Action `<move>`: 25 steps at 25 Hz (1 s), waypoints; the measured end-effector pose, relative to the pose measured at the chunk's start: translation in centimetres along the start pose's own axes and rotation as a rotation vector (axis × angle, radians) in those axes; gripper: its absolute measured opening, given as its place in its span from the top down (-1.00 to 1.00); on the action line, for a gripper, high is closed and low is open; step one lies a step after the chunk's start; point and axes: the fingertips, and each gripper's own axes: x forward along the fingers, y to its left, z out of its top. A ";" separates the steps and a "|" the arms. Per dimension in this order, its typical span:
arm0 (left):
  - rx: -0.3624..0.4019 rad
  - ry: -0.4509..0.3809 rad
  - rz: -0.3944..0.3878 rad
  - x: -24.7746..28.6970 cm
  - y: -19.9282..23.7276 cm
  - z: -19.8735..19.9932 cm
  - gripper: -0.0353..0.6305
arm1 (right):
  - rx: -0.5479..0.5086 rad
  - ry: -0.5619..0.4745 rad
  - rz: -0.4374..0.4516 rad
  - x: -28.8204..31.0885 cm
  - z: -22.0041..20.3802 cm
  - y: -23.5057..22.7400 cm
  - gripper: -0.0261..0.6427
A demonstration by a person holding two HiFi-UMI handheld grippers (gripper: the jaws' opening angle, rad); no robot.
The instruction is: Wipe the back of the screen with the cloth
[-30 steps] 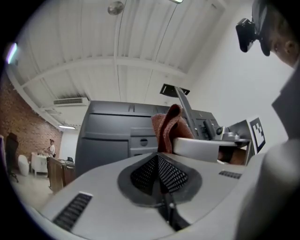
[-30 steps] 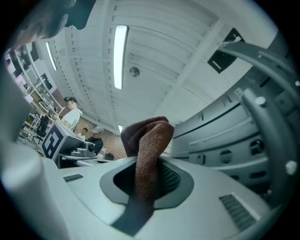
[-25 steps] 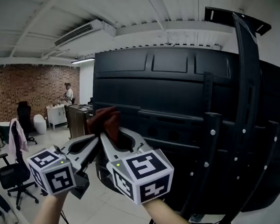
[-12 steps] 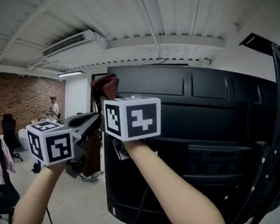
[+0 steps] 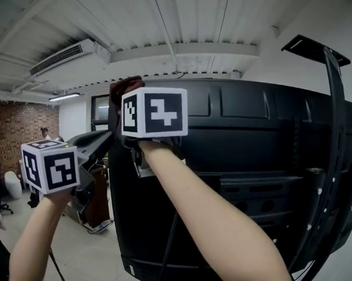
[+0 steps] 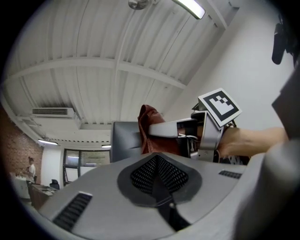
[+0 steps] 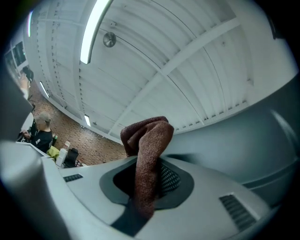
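The reddish-brown cloth is clamped between the closed jaws of the right gripper, its lower part pinched in the slot and its bunched upper part standing out past the jaw tips. It is held at the upper left corner of the dark back of the screen; whether the cloth is actually pressed against the panel cannot be told from the head view, since the marker cube covers that spot. The left gripper is held lower and further left, clear of the screen, its jaws shut together with nothing between them. Compared with half a second earlier, the cloth is found higher and slightly further left along the screen's left edge; a second ago it was at mid-height. The cloth's long axis is aligned with the jaws, pointing up, and its folded top is curled over to one side.
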 end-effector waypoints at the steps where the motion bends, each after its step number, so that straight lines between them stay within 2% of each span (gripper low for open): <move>1: 0.001 0.000 -0.028 0.9 -1.2 0.3 0.86 | -0.020 -0.003 -0.016 -1.0 0.5 -0.8 0.74; 8: -0.002 -0.038 -0.233 7.6 -11.3 2.4 0.86 | -0.137 0.013 -0.180 -9.6 3.1 -8.6 0.74; 14: -0.029 -0.069 -0.354 11.6 -18.4 3.4 0.86 | -0.154 0.042 -0.344 -17.2 4.1 -15.9 0.74; 20: -0.019 -0.066 -0.404 13.7 -22.4 4.0 0.87 | -0.163 0.069 -0.466 -22.8 4.5 -21.1 0.74; 25: -0.025 -0.069 -0.421 14.4 -23.8 3.9 0.87 | -0.157 0.076 -0.494 -24.5 4.3 -23.0 0.74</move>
